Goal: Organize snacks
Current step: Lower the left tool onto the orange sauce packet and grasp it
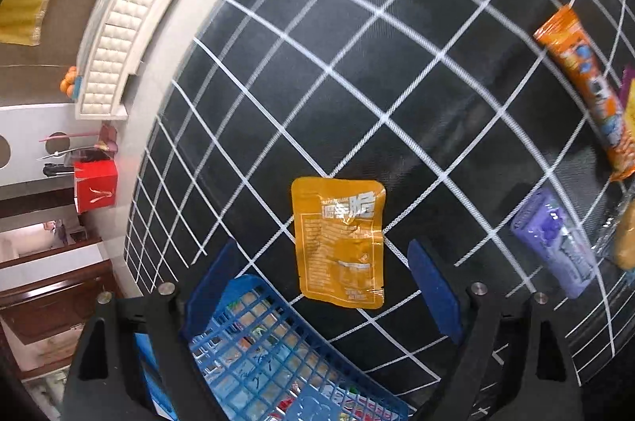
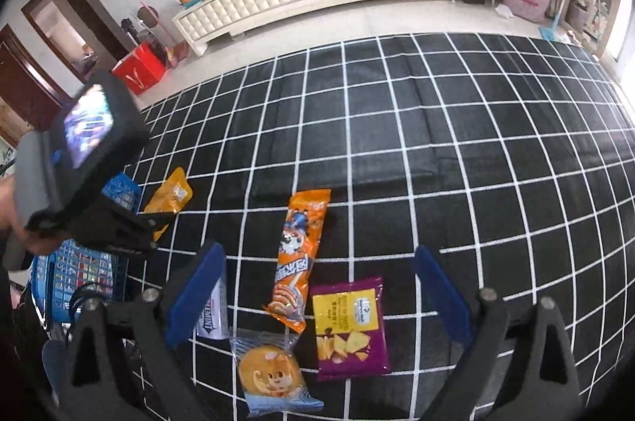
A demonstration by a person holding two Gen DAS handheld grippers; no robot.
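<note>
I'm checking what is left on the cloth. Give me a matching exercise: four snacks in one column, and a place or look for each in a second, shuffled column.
Column one:
1. yellow pouch
2. long orange packet
3. purple chip bag
4. round cake in clear wrap

Column two:
A. nearest the right wrist camera, bottom centre
B. beside the blue basket, ahead of the open left tool
C. yellow label, chips pictured
D. cartoon print, reaching farthest up the cloth

Pairs: 1-B, 2-D, 3-C, 4-A
</note>
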